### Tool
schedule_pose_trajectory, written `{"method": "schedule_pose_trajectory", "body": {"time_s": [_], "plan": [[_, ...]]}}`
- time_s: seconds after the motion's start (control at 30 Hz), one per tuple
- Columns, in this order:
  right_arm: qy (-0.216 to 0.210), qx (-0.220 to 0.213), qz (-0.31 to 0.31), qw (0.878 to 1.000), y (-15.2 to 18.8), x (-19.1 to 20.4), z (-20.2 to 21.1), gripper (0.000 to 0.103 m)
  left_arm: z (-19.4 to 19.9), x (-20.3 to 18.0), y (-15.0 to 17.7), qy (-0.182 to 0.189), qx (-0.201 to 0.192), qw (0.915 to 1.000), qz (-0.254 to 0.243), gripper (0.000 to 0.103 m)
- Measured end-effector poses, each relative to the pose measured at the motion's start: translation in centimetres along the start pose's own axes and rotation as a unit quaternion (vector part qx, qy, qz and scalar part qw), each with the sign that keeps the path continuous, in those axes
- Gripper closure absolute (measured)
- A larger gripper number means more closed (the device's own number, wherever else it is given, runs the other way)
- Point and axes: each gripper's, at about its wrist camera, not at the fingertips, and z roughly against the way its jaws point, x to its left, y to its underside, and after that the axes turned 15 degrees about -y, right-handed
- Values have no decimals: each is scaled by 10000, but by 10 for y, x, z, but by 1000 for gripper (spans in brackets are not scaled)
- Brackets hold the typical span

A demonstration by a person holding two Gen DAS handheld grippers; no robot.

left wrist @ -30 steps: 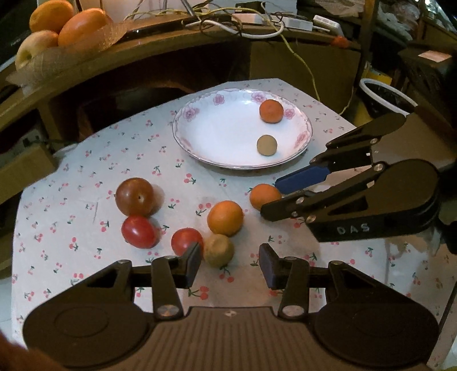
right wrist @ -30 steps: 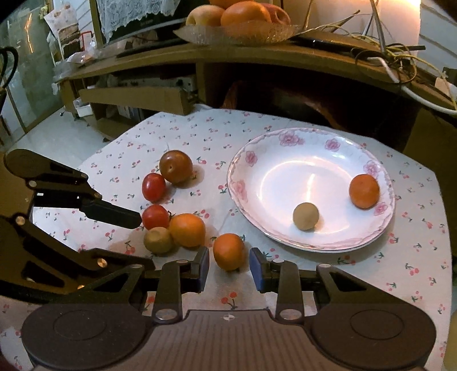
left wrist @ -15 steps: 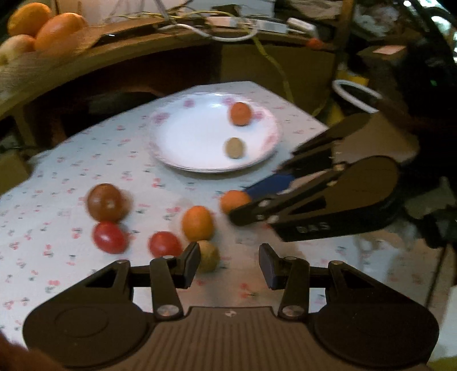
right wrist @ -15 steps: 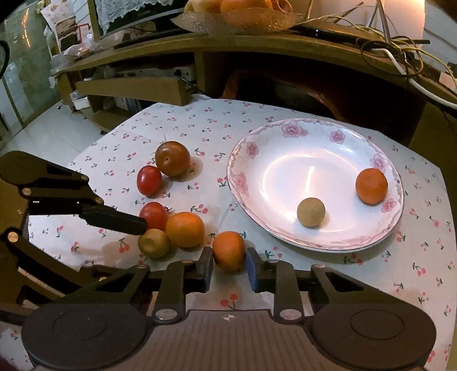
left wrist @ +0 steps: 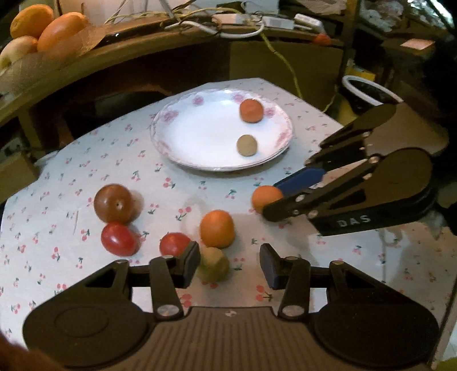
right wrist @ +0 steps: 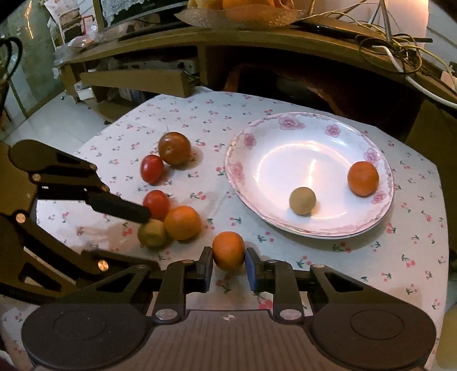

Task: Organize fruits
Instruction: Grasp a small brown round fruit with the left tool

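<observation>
A flowered white plate (right wrist: 237, 159) on the cherry-print cloth holds an orange (right wrist: 362, 178) and a tan round fruit (right wrist: 302, 200). On the cloth near the plate, my right gripper (right wrist: 228, 266) is shut on a small orange (right wrist: 228, 251), both pads against its sides. To the left lie a dark red-brown fruit (left wrist: 113, 203), two red tomatoes (left wrist: 118, 239) (left wrist: 174, 244), a bigger orange (left wrist: 217, 232) and a greenish-brown fruit (left wrist: 214, 265). My left gripper (left wrist: 230, 264) points down at that fruit. Its jaws are opening, and the fruit sits between them beside the left pad, not gripped.
A wooden desk curves behind the table, with a bowl of large fruit (left wrist: 42, 25) and tangled cables (left wrist: 228, 22) on it. A white-rimmed bucket (left wrist: 368, 91) stands off the table's far right corner. A cardboard box (right wrist: 134, 82) lies beyond the left edge.
My right gripper's fingers have closed in on the small orange until the pads touch it. The left gripper has edged closer to the greenish-brown fruit and its jaws stand slightly wider.
</observation>
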Motion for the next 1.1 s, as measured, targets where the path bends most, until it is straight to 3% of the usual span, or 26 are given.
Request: {"method": "schedule_pose_trajectory", "body": {"time_s": [0.17,0.27,0.37,0.5,0.63,0.8,0.93,1.1], "plan": [[20,10,-38,10000,1,-2,-2,77,3,-3,0,50,46,9999,-84,51],[8,13,-66,10000,1,-3,-1,77,12,1,-4,655,196,9977,12,51],[-20,36,-124,9999,2,-4,0,77,18,8,-4,805,161,9965,160,51],[-23,24,-178,9998,4,-6,3,77,13,19,1,315,185,9989,295,51],[21,-31,-200,9998,5,-6,5,77,-4,10,6,79,356,9991,222,51],[31,2,-171,9998,7,-4,1,77,-13,-3,4,41,300,9994,149,54],[77,11,-172,9998,9,-3,2,77,-12,0,3,20,328,9990,301,70],[109,40,-141,9998,12,-2,5,79,-3,-8,8,19,321,9994,142,70]]}}
